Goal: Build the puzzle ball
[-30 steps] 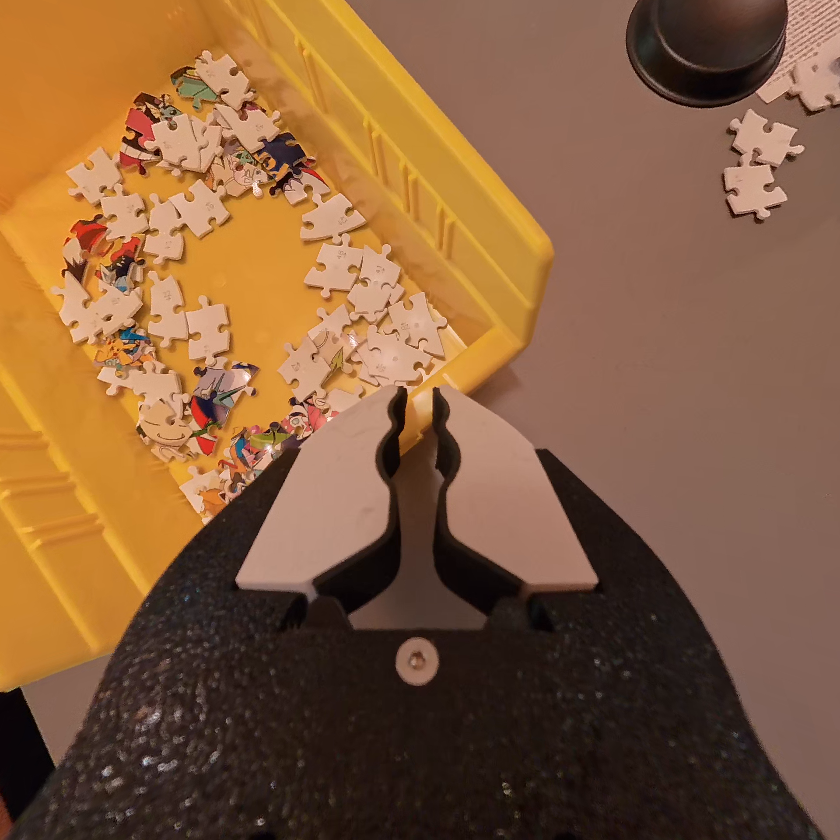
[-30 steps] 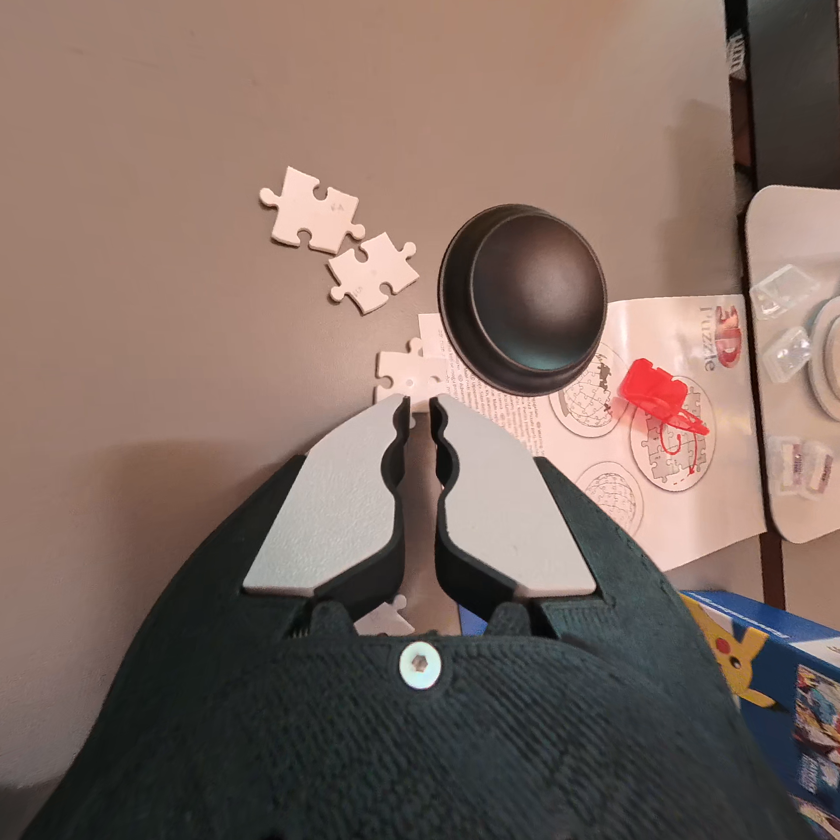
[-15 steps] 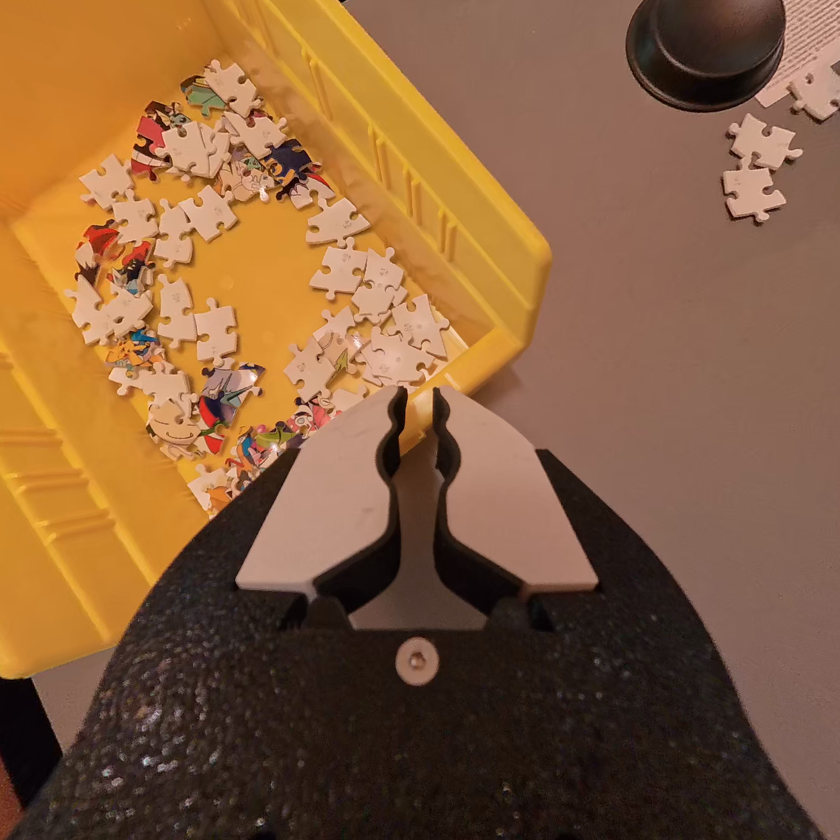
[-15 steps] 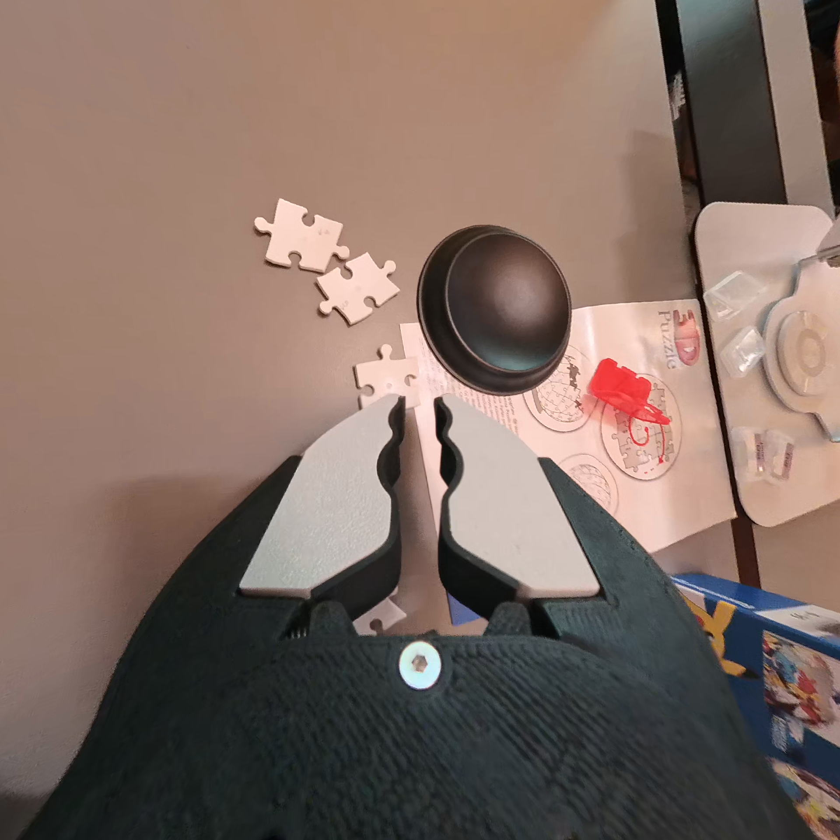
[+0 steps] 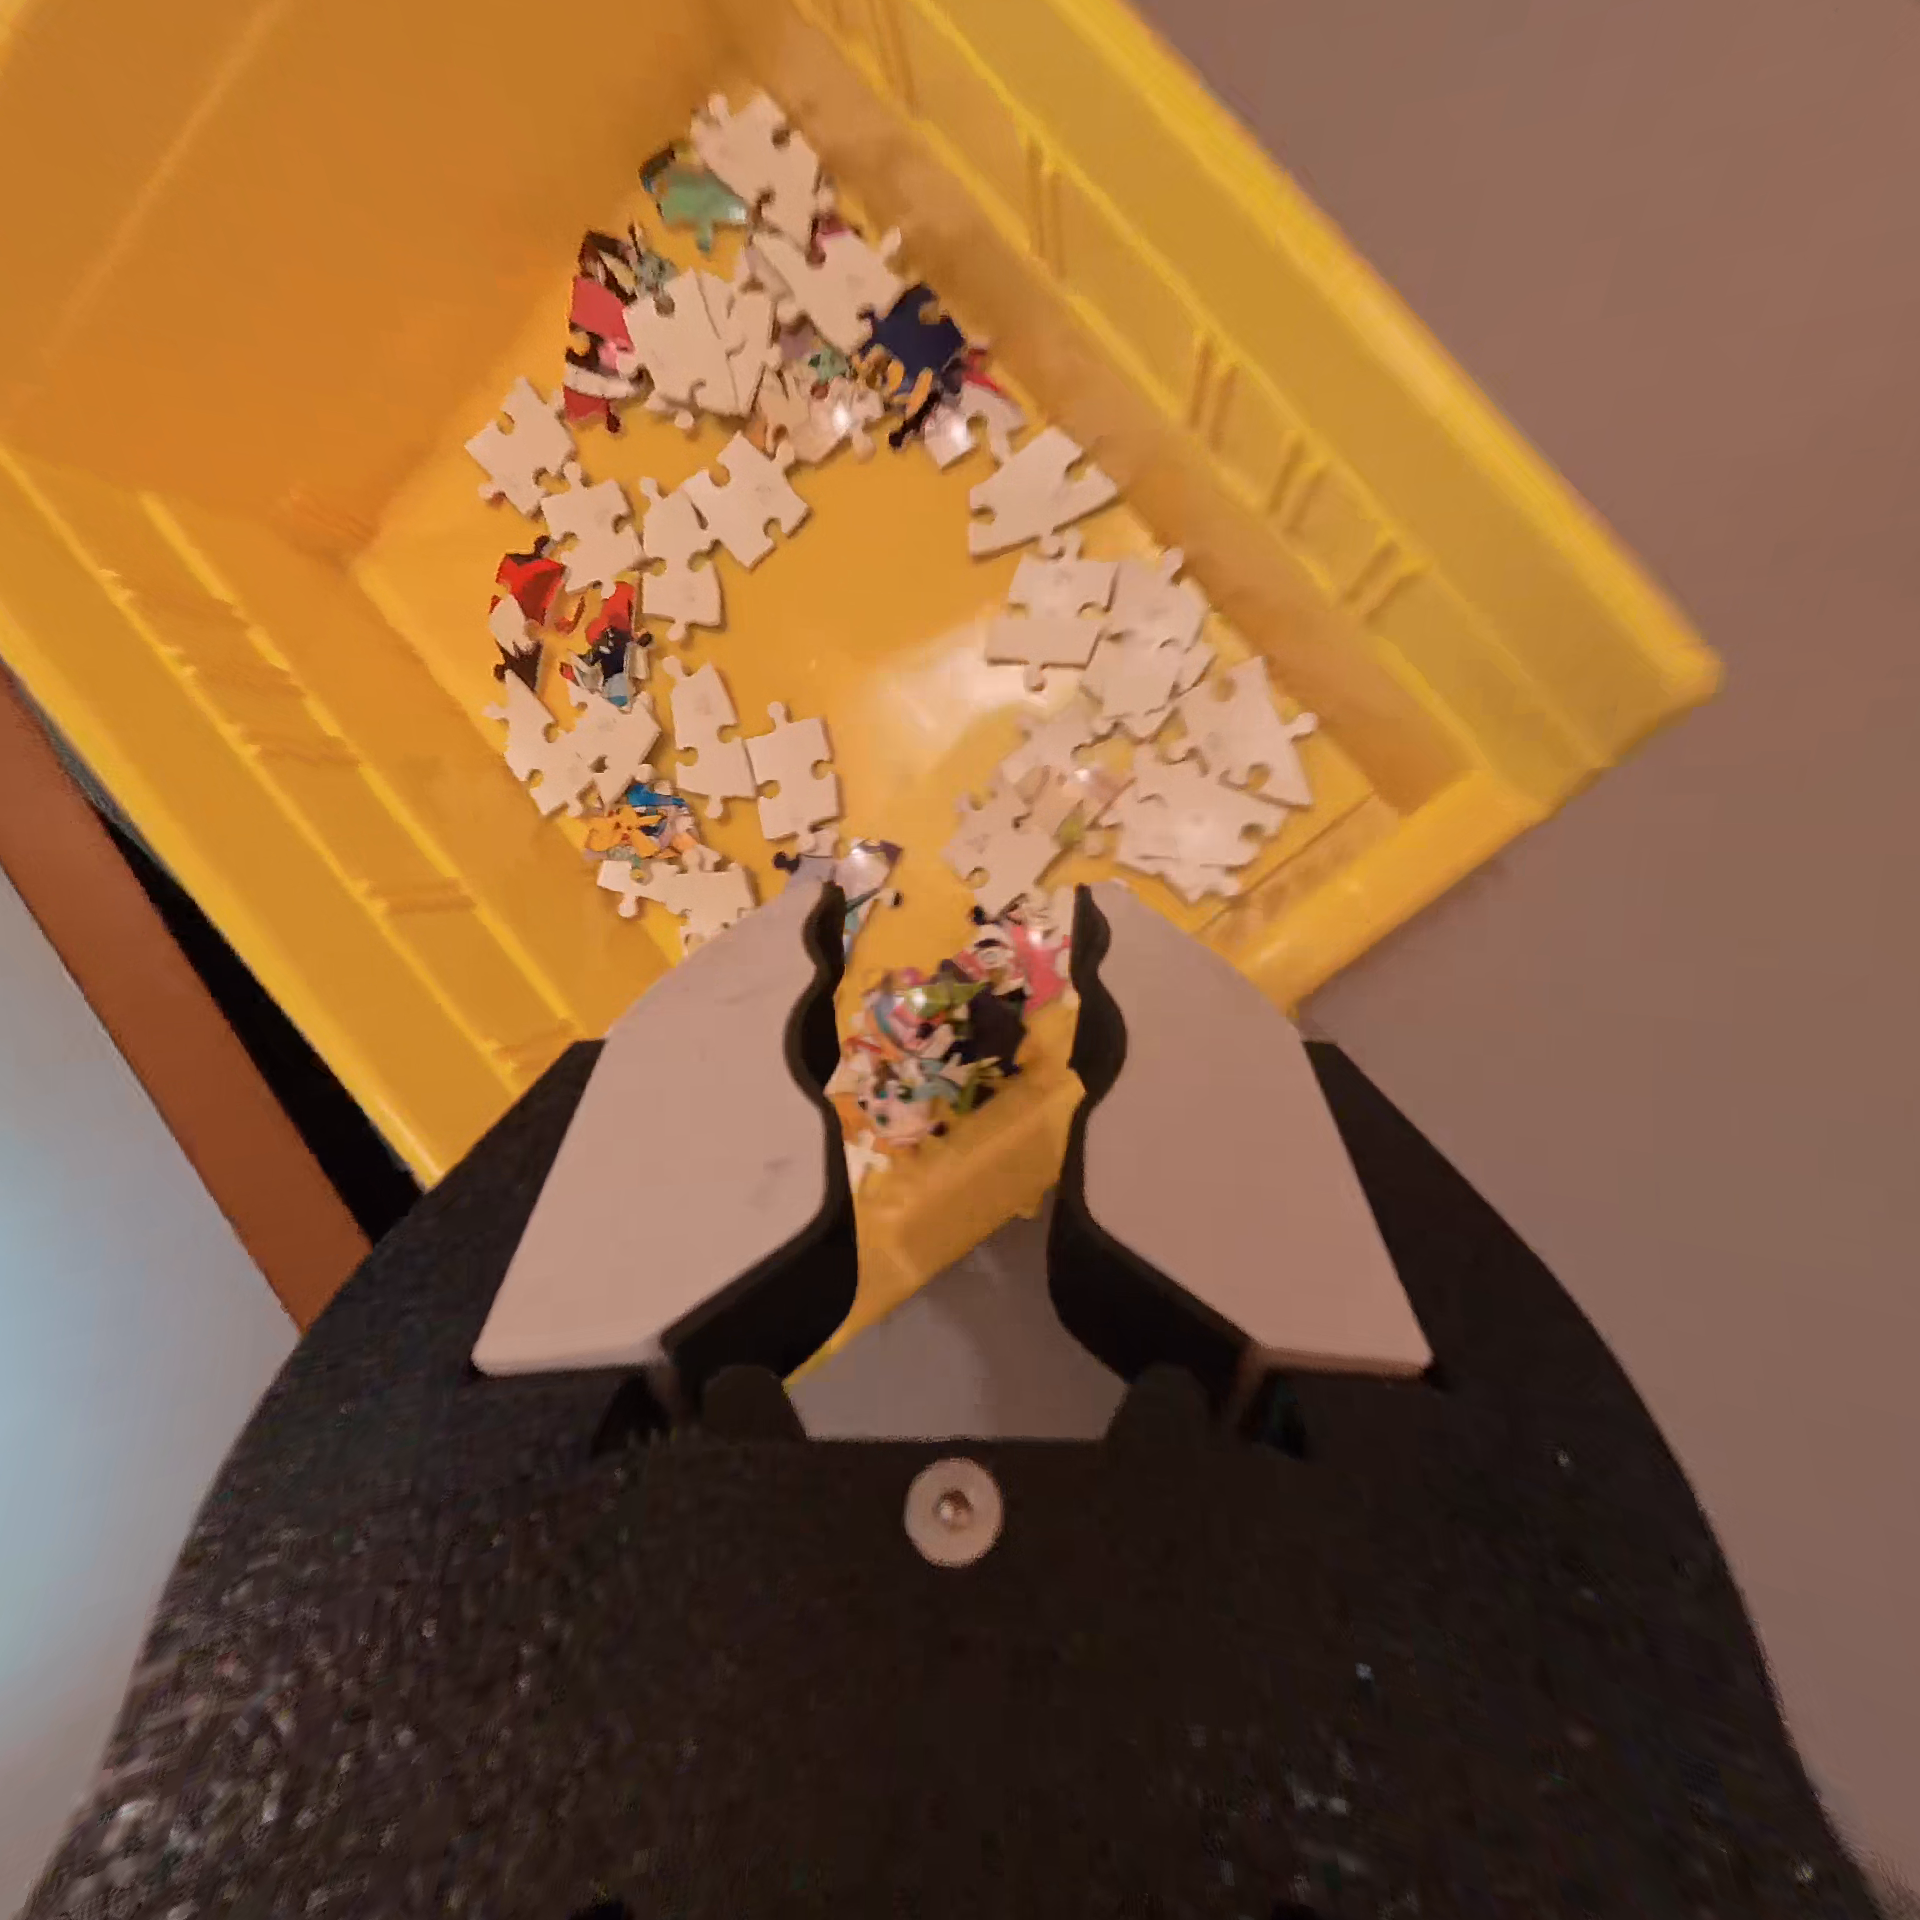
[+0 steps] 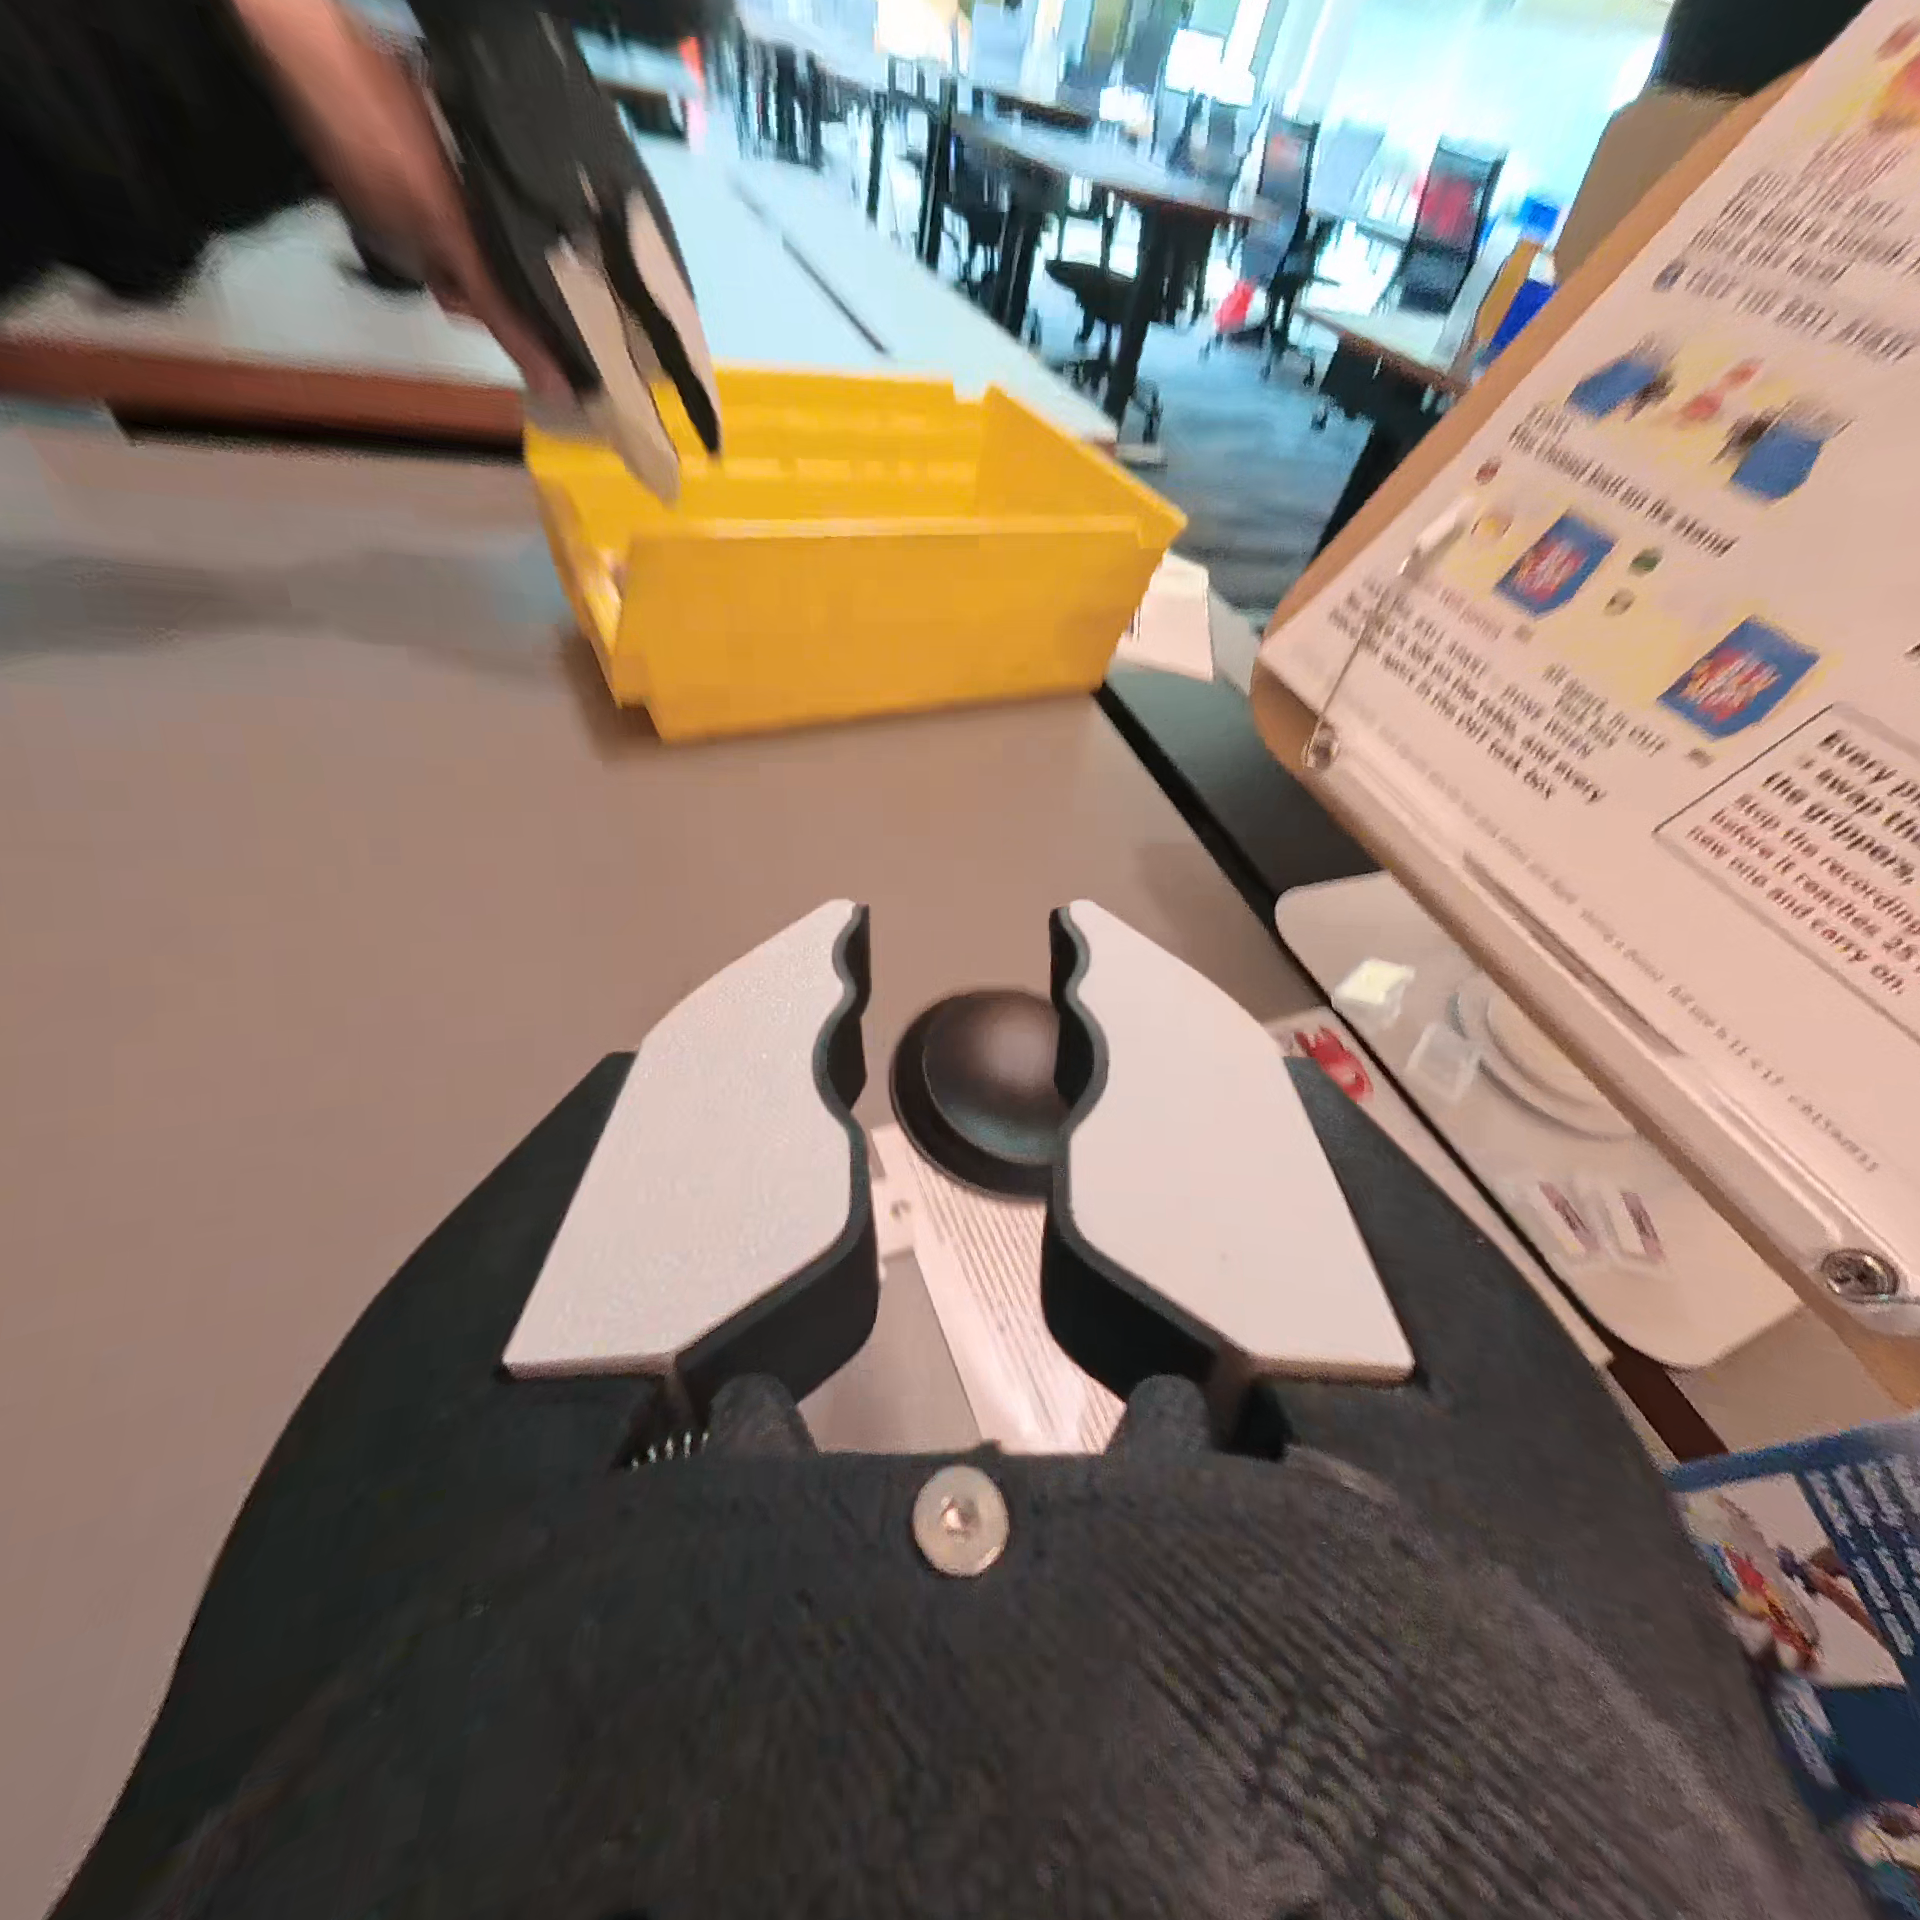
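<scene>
A yellow bin holds several loose puzzle pieces, some white side up, some picture side up. My left gripper is open and empty, hovering over the bin's near corner above a cluster of coloured pieces. In the right wrist view the bin stands at the far side of the table with the left gripper over it. My right gripper is open and empty, low over the table, with the black dome stand showing between its fingers.
A printed instruction sheet lies under the black stand. A board with printed pages leans at the right. A white tray with small clear parts lies below it. A blue puzzle box is at the near right.
Both grippers have opened. The left one moved over the bin's near corner. The right one tilted from looking down at the table to looking level across it.
</scene>
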Demonstrator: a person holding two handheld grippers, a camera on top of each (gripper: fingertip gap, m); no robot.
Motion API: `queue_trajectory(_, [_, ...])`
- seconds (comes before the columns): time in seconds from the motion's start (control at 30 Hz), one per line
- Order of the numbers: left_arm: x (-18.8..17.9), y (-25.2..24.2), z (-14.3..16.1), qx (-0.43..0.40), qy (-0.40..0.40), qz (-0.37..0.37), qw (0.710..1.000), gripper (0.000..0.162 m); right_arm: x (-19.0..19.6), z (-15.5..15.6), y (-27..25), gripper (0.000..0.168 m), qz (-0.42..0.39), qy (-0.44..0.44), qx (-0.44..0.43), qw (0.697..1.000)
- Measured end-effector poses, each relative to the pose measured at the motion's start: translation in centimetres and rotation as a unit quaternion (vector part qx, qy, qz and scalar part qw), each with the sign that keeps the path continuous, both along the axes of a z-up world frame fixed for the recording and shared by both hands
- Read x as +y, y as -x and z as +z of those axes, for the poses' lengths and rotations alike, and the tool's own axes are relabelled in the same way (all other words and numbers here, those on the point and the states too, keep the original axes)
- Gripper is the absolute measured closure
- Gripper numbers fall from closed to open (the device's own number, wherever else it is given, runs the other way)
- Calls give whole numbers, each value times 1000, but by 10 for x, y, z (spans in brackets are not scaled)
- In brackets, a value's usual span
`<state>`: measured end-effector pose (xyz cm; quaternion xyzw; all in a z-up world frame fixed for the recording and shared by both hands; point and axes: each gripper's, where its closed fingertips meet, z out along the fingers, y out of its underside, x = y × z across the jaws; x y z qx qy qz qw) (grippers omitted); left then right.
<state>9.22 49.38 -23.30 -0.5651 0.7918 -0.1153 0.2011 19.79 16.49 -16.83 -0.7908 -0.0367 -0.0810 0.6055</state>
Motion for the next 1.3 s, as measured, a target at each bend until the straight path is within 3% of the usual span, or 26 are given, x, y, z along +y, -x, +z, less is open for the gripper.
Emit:
queue_trajectory(0.17, [9, -2, -40, 124, -2, -93, 988, 121, -7, 29, 6, 134, 15, -72, 18, 997])
queue_trajectory(0.27, [6, 3, -64, 180, -20, -159, 971, 116, -10, 32, 7, 134, 16, -76, 16, 997])
queue_trajectory(0.37, [3, 0, -75, 195, -24, -179, 964, 121, -10, 29, 9, 134, 22, -66, 15, 997])
queue_trajectory(0.5, [-7, -5, -78, 192, 47, -156, 968, 127, -9, 26, 11, 134, 28, -57, 9, 998])
queue_trajectory(0.63, [3, -7, -75, 187, 30, -139, 972, 122, -11, 26, 12, 134, 31, -51, 0, 998])
queue_trajectory(0.87, [5, -55, -58, 69, 45, -51, 995, 122, -11, 27, 15, 134, 37, -50, -2, 998])
queue_trajectory(1.03, [8, -48, -80, 126, 42, -24, 991, 119, -13, 29, 17, 134, 43, -52, -8, 998])
queue_trajectory(1.13, [8, -50, -79, 120, 45, -3, 992, 130, -15, 29, 14, 134, 36, -53, -4, 998])
queue_trajectory(1.3, [9, -48, -79, 98, 41, -12, 994, 131, -15, 31, 16, 135, 38, -54, -8, 998])
